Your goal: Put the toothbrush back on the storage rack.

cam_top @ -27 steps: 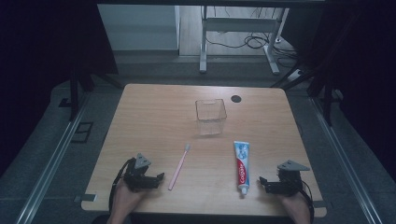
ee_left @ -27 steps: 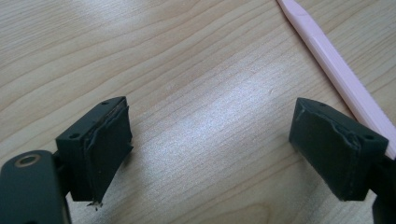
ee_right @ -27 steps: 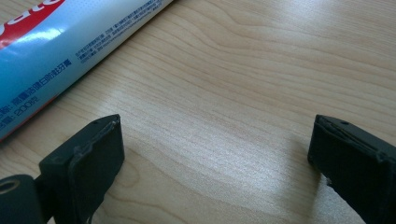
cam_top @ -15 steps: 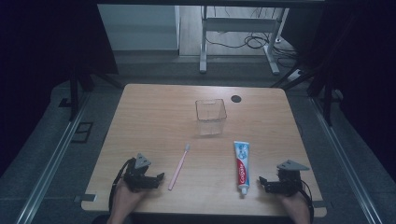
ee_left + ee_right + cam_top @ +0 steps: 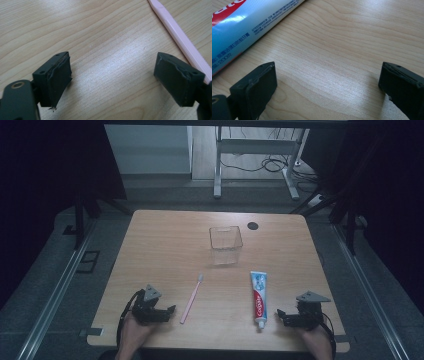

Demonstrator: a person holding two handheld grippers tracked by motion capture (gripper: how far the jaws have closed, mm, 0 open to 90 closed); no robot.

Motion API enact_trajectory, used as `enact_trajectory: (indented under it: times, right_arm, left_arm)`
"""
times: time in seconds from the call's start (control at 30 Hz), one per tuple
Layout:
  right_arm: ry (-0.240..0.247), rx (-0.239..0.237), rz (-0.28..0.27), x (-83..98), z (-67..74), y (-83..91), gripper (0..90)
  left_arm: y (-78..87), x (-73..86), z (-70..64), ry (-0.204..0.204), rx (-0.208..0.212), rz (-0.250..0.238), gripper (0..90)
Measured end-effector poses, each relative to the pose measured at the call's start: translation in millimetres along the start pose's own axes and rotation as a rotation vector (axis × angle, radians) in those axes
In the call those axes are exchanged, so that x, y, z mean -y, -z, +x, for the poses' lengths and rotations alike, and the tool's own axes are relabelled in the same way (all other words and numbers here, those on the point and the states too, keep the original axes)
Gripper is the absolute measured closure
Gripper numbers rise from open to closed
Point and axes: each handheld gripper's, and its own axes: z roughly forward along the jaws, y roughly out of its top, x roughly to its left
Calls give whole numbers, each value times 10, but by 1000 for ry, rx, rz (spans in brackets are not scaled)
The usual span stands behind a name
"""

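In the high view the left gripper (image 5: 167, 311) is resting at the lower left of the wooden table (image 5: 165, 245), held by a hand coming in from the bottom edge of the frame. Its jaws are standing wide apart and gripping nothing; in the left gripper view (image 5: 112, 75) bare wood grain is showing between the two black pads. A pink toothbrush (image 5: 191, 298) is lying flat just to the right of that gripper, running diagonally with its bristle end pointing toward the upper middle of the frame. In the left gripper view the pink toothbrush (image 5: 181, 41) handle is crossing the upper right corner and passing close behind the right-hand jaw; whether it is touching that jaw cannot be told.

The right gripper (image 5: 282, 316) is sitting at the lower right of the high view, its jaws likewise spread wide with nothing between them. In the right gripper view (image 5: 327, 82) the open gap is again showing plain tabletop. A blue, white and red toothpaste tube (image 5: 258, 296) is lying lengthwise just left of this gripper, its cap end pointing toward the bottom edge. In the right gripper view the toothpaste tube (image 5: 247, 22) is filling the upper left corner, near the left-hand jaw but apart from it.

A clear plastic cup (image 5: 225, 245) is standing upright in the middle of the table, well beyond both items, with a small dark round grommet (image 5: 253, 225) just to its upper right
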Motion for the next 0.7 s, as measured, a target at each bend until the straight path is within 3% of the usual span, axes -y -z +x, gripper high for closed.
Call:
enact_trajectory:
  times: [0.17,0.33,0.47,0.67,0.7]
  right_arm:
    - [1,-1,2,-4,2,-5,7]
    - [4,-2,3,-6,1,-8,4]
    - [2,-4,4,-9,2,-11,2]
    - [3,-4,4,-10,2,-12,1]
    - [3,-5,5,-11,2,-13,0]
  left_arm:
    - [42,-24,-20,-1,5,13,347]
    - [112,-93,-97,-7,26,-14,498]
    - [154,-143,-163,-10,57,-25,632]
    - [185,-226,-315,-48,110,-35,779]
    - [173,-250,-370,-59,133,-33,800]
